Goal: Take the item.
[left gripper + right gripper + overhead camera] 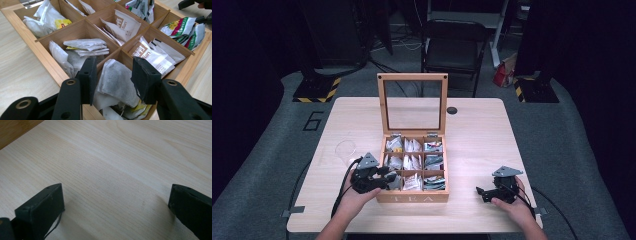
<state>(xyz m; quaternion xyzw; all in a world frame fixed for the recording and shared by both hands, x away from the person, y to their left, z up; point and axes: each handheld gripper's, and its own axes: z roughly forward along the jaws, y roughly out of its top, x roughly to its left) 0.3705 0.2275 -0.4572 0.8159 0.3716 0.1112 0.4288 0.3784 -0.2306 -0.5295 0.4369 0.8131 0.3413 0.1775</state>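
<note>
A wooden tea box (412, 197) with "TEA" on its front wall stands mid-table, its glass lid (412, 76) raised. Its compartments hold paper tea bags. My left gripper (393, 180) reaches over the box's front-left compartment. In the left gripper view it (116, 77) is open, its jaws straddling a grey tea bag (117, 82) that stands in that compartment (58, 72); the pads are not pressed on it. My right gripper (481, 192) rests low over bare table to the right of the box. In its own view it (116, 205) stands wide open with nothing between the jaws.
A clear glass cup (344, 149) stands on the table left of the box. A black round grommet (452, 110) sits near the far edge. Beyond the table is a black chair (454, 47). Bare wood (112, 165) lies around the right gripper.
</note>
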